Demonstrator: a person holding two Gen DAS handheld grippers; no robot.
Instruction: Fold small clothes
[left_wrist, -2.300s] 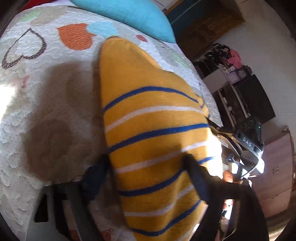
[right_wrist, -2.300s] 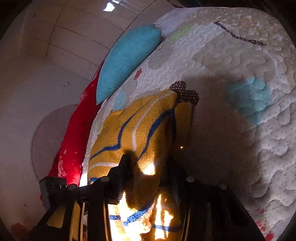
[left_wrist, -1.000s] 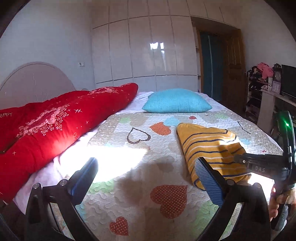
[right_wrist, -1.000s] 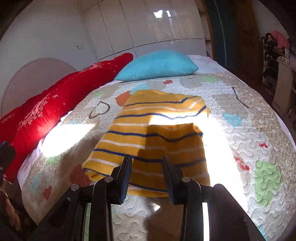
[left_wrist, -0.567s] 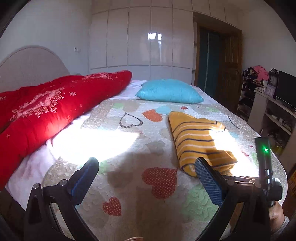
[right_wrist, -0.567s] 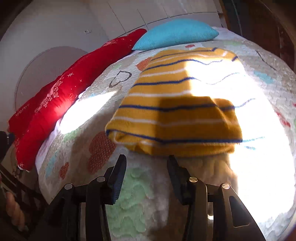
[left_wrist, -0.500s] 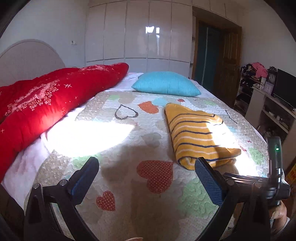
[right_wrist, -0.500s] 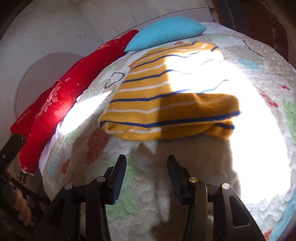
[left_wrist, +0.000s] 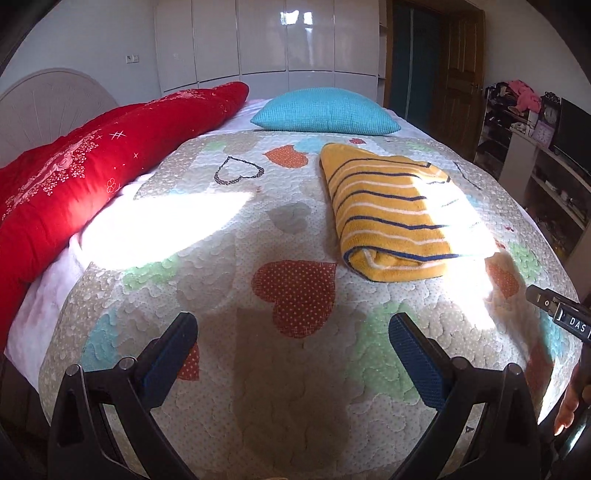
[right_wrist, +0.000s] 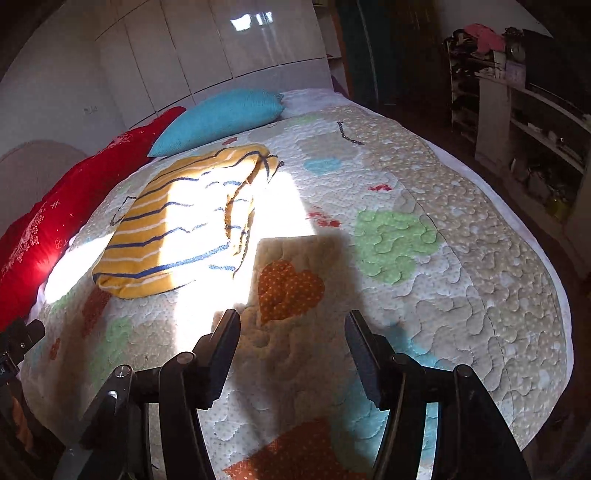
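Striped garment (left_wrist: 391, 206) lies folded near blue pillow (left_wrist: 325, 110); both tools empty, right opening.

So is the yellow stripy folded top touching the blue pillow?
Apart. In the left wrist view, a strip of patterned quilt shows between the yellow striped folded top and the blue textured pillow.

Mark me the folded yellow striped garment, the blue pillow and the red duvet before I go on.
folded yellow striped garment (left_wrist: 388, 206): left wrist view, middle of its striped top face.
blue pillow (left_wrist: 325, 110): left wrist view, centre of its top.
red duvet (left_wrist: 92, 162): left wrist view, middle of its patterned top.
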